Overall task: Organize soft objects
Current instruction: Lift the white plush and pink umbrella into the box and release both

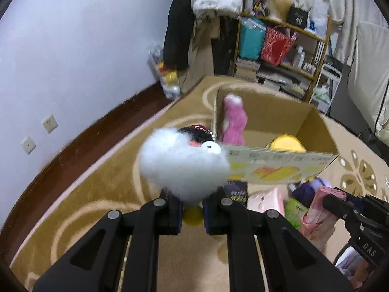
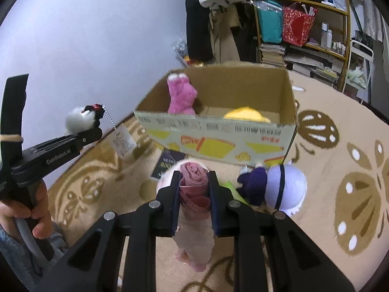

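Observation:
My left gripper (image 1: 193, 193) is shut on a fluffy white plush toy (image 1: 180, 163) with a black head, a red cap and a bead chain. It holds the toy above the carpet, left of the open cardboard box (image 1: 279, 168). My right gripper (image 2: 193, 174) is shut on a rolled pink cloth item (image 2: 194, 185), in front of the box (image 2: 218, 143). Inside the box a pink plush (image 2: 181, 95) leans on the left wall and a yellow plush (image 2: 245, 114) lies on the bottom. In the right wrist view the left gripper (image 2: 98, 131) carries the white toy (image 2: 77, 120).
A purple and lavender plush (image 2: 284, 187), a green item (image 2: 228, 185) and a dark booklet (image 2: 170, 163) lie on the patterned carpet (image 2: 340, 146) before the box. A cluttered shelf (image 2: 304, 24) and hanging clothes stand behind it. A person's hand (image 2: 41, 209) grips the left handle.

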Available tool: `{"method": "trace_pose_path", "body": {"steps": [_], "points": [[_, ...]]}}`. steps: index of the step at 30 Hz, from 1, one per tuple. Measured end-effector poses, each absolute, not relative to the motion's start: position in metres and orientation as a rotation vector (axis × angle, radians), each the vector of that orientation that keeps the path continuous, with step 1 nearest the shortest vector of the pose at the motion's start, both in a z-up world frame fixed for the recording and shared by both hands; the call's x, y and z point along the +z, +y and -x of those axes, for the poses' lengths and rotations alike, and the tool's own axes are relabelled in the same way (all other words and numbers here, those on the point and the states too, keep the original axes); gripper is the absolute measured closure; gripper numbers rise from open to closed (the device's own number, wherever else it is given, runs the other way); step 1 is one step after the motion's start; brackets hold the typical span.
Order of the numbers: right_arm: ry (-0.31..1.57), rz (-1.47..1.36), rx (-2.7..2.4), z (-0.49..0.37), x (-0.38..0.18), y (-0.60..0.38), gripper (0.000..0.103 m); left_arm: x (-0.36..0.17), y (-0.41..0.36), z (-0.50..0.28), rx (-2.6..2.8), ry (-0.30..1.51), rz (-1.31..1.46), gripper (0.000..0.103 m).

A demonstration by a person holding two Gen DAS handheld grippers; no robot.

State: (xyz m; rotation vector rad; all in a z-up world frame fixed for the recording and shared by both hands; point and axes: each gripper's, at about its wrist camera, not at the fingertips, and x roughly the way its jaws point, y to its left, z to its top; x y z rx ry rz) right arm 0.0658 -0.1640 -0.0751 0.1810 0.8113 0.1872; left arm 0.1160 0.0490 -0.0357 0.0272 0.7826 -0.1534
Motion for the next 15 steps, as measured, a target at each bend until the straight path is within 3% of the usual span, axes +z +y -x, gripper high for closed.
{"method": "trace_pose_path", "body": {"steps": [15], "points": [[0.646,-0.168,0.139,-0.091,-0.004,-0.192,0.082,0.008,0.002,-0.136,-0.174,0.619,-0.157,0.091]]}}
